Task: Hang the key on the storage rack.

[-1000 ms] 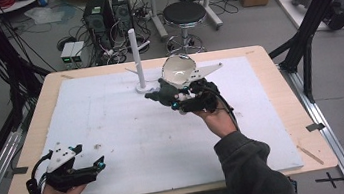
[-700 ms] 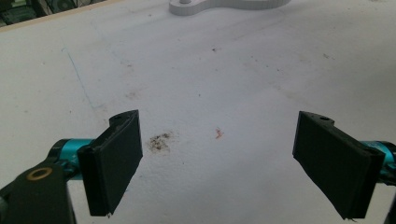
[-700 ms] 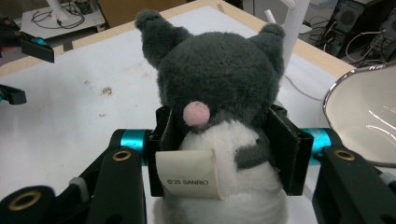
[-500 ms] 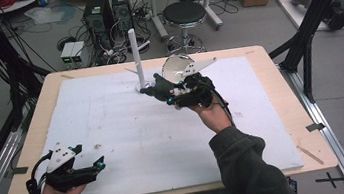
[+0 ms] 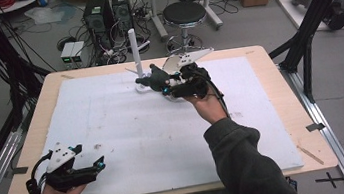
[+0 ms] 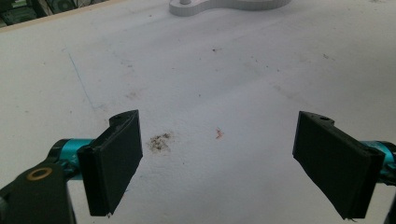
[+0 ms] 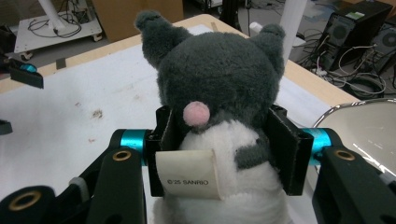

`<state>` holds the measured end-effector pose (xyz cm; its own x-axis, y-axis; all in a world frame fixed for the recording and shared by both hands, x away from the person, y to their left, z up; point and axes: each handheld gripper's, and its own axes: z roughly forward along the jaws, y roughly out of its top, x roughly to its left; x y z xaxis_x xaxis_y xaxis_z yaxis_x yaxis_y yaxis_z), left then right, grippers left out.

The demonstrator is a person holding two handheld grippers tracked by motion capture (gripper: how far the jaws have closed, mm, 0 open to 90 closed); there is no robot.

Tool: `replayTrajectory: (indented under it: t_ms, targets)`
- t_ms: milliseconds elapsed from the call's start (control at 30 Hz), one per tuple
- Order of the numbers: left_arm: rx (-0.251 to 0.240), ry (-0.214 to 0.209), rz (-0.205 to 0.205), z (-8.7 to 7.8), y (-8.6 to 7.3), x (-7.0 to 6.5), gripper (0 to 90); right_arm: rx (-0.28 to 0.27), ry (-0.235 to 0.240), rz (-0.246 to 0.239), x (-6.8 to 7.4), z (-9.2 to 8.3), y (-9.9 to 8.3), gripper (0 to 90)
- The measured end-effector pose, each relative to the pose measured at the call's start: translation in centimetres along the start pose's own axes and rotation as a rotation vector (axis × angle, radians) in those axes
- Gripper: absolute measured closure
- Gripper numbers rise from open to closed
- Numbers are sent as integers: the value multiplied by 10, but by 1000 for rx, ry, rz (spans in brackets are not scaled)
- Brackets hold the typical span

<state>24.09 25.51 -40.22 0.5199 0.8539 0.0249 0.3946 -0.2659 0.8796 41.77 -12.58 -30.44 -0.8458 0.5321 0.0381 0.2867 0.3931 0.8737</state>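
Observation:
A grey plush toy [image 7: 219, 70] with a white belly, a pink spot and a paper tag is clamped between the black pads of my right gripper [image 7: 224, 126], which is shut on it. In the high view the right gripper [image 5: 174, 85] holds the plush toy [image 5: 157, 76] above the back middle of the white mat, close to a white upright post [image 5: 134, 46]. At the front left corner my left gripper [image 5: 99, 164] lies low over the mat. Its jaws [image 6: 219, 140] stand wide open with nothing between them.
The post rises from a flat white base [image 6: 224, 5] on the mat [image 5: 112, 120]. A shiny metal bowl [image 7: 366, 126] sits just right of the plush toy. The wooden table edge [image 5: 278, 78] frames the mat. Computers, cables and a stool stand on the floor beyond.
The right gripper has risen with the plush toy and drifted toward the back, nearer the white post. The left gripper has stayed where it was.

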Motion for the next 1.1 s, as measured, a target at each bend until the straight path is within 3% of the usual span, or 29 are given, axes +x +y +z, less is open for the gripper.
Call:
replayTrajectory:
  t_ms: [900,1100]
  targets:
    - [-6,-1,-7,-1,0,2,160,-20,-23,5,-8,21,36,489]
    - [-5,-2,-8,-1,0,2,160,-16,-30,30,-13,26,38,489]
